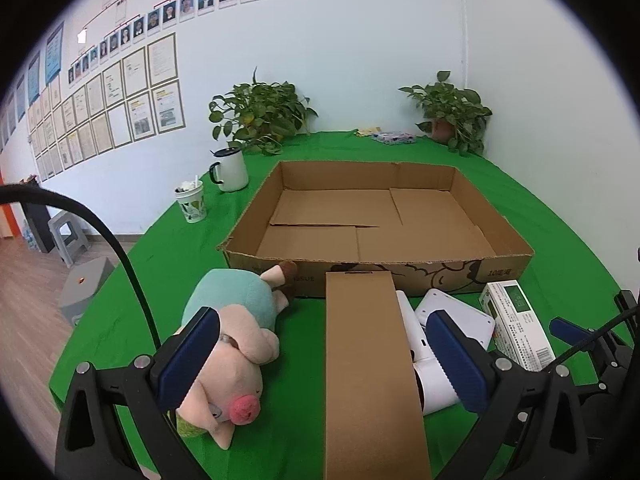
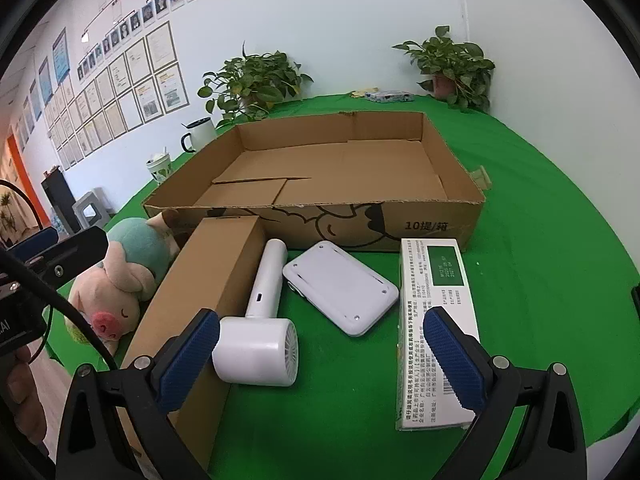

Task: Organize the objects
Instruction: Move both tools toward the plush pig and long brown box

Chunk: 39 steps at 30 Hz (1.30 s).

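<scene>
Both tools spread wide, nothing between pads: left gripper (image 1: 324, 360) angled down over long brown carton (image 1: 372, 376), right gripper (image 2: 320, 354) angled down over white handheld fan (image 2: 262, 328). Five items in a row on green cloth (image 2: 540, 240), all in front of shallow open cardboard tray (image 2: 432, 224), tray empty. Carton lying flat, long axis running from near edge toward tray, far end touching tray's front wall. Plush pig (image 1: 232, 344) on its side left of carton, snout toward camera, feet toward tray. Fan just right of carton, handle pointing toward tray, round head near, grille facing right. White flat device (image 2: 340, 288) beside fan, long axis diagonal. White/green printed box (image 2: 436, 328) rightmost, lengthwise toward tray. Mug (image 1: 230, 170), paper cup (image 1: 192, 202), 2 potted plants (image 1: 260, 112) at back.
</scene>
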### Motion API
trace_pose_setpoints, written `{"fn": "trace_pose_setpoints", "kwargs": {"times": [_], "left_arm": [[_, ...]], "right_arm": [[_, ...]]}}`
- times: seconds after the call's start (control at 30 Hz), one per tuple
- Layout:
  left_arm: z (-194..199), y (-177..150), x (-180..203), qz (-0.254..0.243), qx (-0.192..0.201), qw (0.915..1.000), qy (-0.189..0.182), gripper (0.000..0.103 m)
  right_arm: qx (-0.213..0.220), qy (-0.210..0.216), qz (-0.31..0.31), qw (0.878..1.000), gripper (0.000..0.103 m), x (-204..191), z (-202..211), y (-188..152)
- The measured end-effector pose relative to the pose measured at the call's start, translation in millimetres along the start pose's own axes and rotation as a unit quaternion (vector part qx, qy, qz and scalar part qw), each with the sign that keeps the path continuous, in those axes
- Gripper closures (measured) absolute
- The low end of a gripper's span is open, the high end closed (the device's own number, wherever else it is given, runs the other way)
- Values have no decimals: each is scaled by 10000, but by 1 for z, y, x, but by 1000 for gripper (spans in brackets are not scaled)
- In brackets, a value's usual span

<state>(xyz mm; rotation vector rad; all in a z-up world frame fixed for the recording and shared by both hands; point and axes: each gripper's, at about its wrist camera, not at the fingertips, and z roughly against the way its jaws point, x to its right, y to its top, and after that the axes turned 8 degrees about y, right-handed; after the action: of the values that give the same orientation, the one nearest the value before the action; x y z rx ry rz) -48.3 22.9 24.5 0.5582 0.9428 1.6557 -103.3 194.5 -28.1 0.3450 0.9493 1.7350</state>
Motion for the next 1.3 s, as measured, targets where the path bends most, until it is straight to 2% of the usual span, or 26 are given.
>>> {"fn": "trace_pose_setpoints", "kwargs": {"times": [0.17, 0.3, 0.53, 0.77, 0.93, 1.1, 1.3], "left_arm": [[12, -6, -2, 148, -34, 9993, 347, 0], [12, -11, -9, 107, -130, 9991, 385, 0], [-2, -8, -30, -105, -121, 9998, 78, 0], [-27, -2, -54, -236, -115, 9978, -606, 0], [-40, -3, -53, -191, -154, 9948, -993, 0], [-43, -10, -50, -39, -101, 9953, -967, 0], [-48, -2, -57, 229, -179, 9970, -723, 0]], "right_arm": [[-113, 248, 280, 9992, 1, -7, -4, 2], [-122, 267, 394, 9988, 1, -16, -5, 3], [-106, -76, 224, 9997, 1, -34, -5, 6], [-108, -666, -32, 9977, 1, -57, -2, 4], [-169, -960, -10, 9952, 1, -64, 6, -3], [-177, -1008, 158, 9946, 1, -59, 3, 2], [-432, -728, 394, 9956, 1, -58, -15, 19]]}}
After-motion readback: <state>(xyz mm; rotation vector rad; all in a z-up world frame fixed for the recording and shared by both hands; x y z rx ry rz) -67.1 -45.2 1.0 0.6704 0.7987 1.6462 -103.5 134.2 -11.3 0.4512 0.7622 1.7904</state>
